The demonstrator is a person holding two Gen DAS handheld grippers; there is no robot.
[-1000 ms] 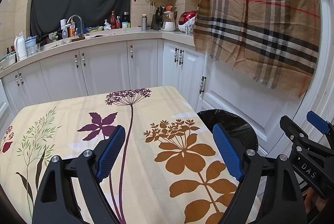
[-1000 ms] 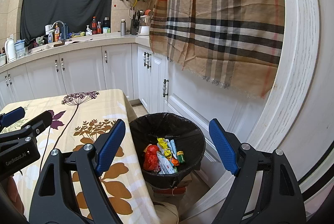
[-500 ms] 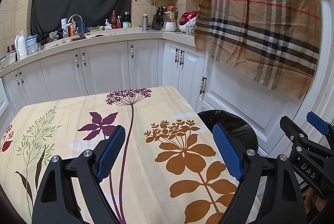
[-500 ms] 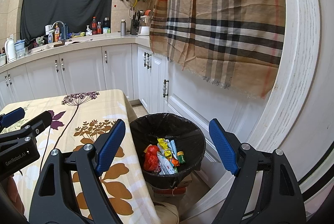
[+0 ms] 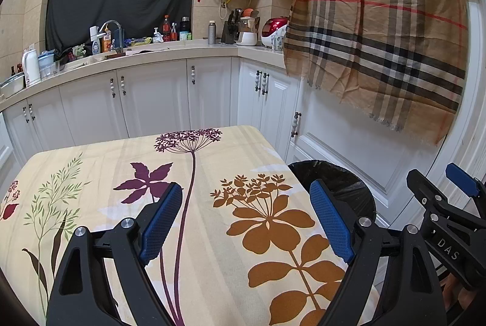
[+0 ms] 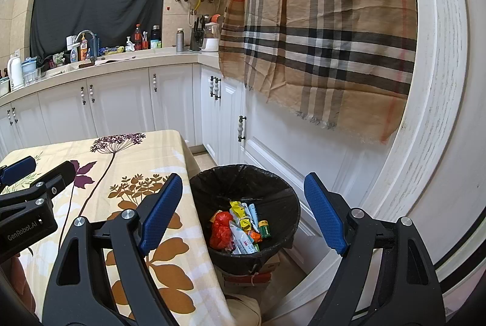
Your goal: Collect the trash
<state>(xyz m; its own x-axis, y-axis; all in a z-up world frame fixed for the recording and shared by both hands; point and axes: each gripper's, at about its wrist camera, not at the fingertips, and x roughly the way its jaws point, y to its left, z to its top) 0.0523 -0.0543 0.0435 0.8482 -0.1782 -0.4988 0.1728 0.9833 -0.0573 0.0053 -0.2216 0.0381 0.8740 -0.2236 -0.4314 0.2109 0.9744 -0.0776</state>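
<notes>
A black-lined trash bin (image 6: 243,177) stands on the floor right of the table and holds several wrappers, a red bag (image 6: 221,229) and a green battery (image 6: 265,229). Its rim also shows in the left wrist view (image 5: 331,171). My right gripper (image 6: 243,213) is open and empty, held above the bin. My left gripper (image 5: 246,219) is open and empty above the table with a floral cloth (image 5: 212,162). No trash shows on the table. Each gripper shows at the edge of the other's view.
White kitchen cabinets (image 5: 152,101) and a cluttered counter (image 5: 136,52) stand behind the table. A plaid cloth (image 6: 319,37) hangs over the door on the right. A flat box (image 6: 252,274) sits under the bin.
</notes>
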